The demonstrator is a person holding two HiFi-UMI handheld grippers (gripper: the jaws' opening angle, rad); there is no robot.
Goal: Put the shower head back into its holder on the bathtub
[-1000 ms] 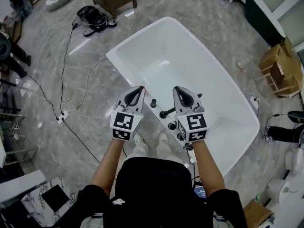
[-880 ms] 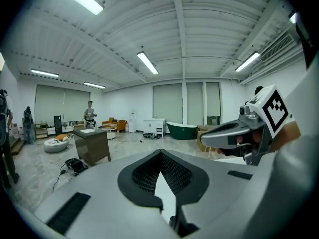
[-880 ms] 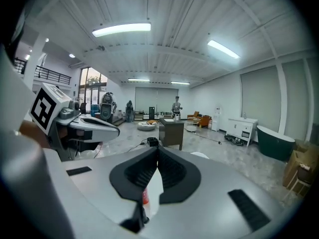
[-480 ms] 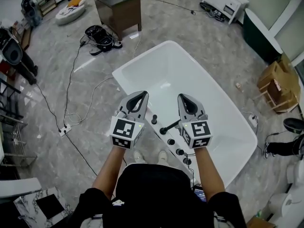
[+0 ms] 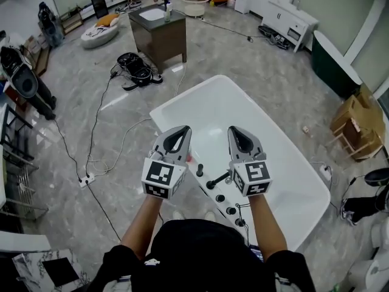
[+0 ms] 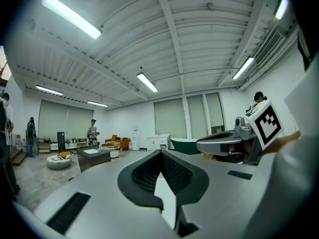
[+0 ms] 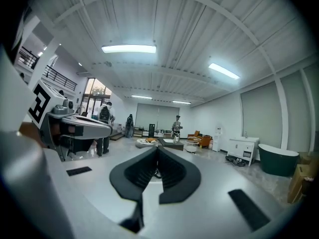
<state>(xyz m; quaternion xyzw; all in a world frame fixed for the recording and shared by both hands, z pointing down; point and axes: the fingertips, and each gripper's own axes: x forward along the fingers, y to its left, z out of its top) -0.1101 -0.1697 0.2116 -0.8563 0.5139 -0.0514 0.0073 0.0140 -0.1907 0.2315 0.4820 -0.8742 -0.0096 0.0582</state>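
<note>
My left gripper (image 6: pixel 160 153) has its jaws pressed together at the tips with nothing between them. My right gripper (image 7: pixel 157 150) is the same, closed and empty. I hold both level and side by side in the air above the near rim of the white bathtub (image 5: pixel 267 111). The left one is over the rim's left stretch, and the right one is a little further in, toward the basin.

The black shower head (image 5: pixel 217 179) sits on the bathtub's near rim, below and between the two grippers, and neither touches it. Black knobs (image 5: pixel 199 170) stand along that same rim on either side of it. From the head view I cannot tell whether it is seated in its holder.

On the grey marble floor (image 5: pixel 73 120) to the left of the bathtub, thin cables (image 5: pixel 91 140) trail to a white power strip (image 5: pixel 85 180). A dark cabinet (image 5: pixel 159 34) stands beyond the bathtub's far end. Cardboard boxes (image 5: pixel 355 126) lie off its right side, and a dark green tub (image 5: pixel 331 56) stands further back on that side.
</note>
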